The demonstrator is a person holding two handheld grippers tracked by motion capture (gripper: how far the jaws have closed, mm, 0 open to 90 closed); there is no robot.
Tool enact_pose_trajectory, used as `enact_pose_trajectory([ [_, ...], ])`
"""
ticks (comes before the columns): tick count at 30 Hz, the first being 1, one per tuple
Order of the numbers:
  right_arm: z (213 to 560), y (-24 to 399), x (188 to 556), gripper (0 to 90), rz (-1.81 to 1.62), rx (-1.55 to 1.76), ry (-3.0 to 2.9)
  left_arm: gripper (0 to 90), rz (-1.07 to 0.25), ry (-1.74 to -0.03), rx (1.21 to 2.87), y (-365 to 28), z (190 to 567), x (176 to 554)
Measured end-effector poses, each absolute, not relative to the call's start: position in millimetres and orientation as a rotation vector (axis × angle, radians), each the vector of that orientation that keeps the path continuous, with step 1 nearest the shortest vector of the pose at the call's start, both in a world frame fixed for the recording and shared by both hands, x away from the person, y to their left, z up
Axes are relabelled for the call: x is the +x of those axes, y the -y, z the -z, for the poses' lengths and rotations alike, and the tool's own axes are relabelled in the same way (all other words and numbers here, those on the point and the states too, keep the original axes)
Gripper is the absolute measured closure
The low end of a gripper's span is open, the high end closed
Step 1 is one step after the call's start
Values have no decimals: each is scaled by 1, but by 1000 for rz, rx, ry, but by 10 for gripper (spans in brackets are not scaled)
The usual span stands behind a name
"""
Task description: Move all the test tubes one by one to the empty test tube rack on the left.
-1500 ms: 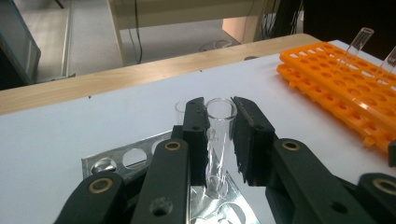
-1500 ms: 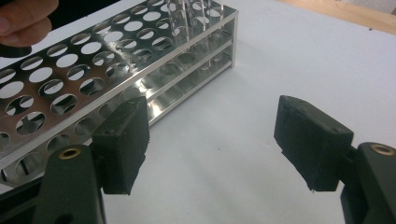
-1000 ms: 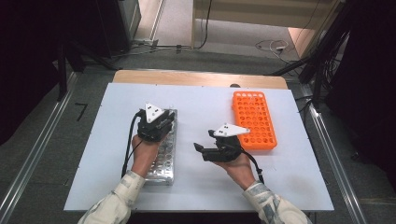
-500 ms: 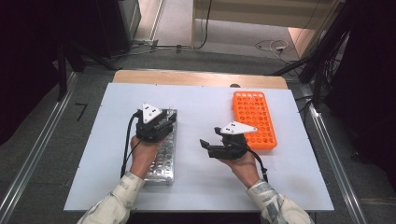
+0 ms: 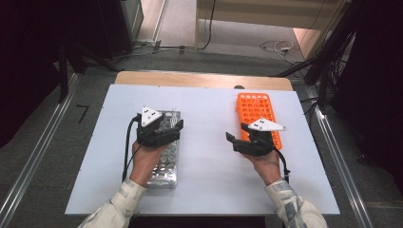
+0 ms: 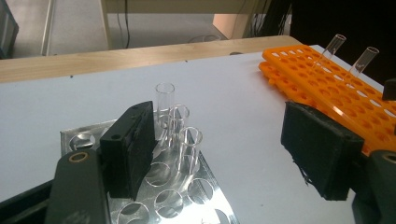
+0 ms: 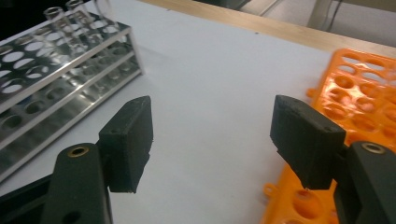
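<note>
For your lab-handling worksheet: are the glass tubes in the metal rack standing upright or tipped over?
Upright. In the left gripper view, three clear glass tubes stand vertically in holes of the metal rack, open mouths facing up.

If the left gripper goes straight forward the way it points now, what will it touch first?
Probably the three glass tubes standing in the metal rack; they sit just ahead of the open left gripper, near its left jaw. Depth is hard to judge.

grey carpet floor (image 5: 43, 156), floor cables (image 5: 278, 46)
</note>
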State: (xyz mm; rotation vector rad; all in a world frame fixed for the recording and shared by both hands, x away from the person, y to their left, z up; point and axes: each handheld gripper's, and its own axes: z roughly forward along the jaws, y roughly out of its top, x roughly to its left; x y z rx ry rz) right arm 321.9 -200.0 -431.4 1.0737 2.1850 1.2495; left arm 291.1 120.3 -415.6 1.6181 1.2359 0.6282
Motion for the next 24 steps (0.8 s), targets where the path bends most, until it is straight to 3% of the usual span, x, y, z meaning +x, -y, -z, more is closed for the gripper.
enact_pose_trajectory([
  [10, 432, 236, 339, 285, -1176, 1187, -2063, 213, -643, -1251, 1624, -124, 417, 288],
  [24, 441, 253, 359, 296, -1121, 1291, -1971, 212, -646, -1254, 1622, -125, 419, 286],
])
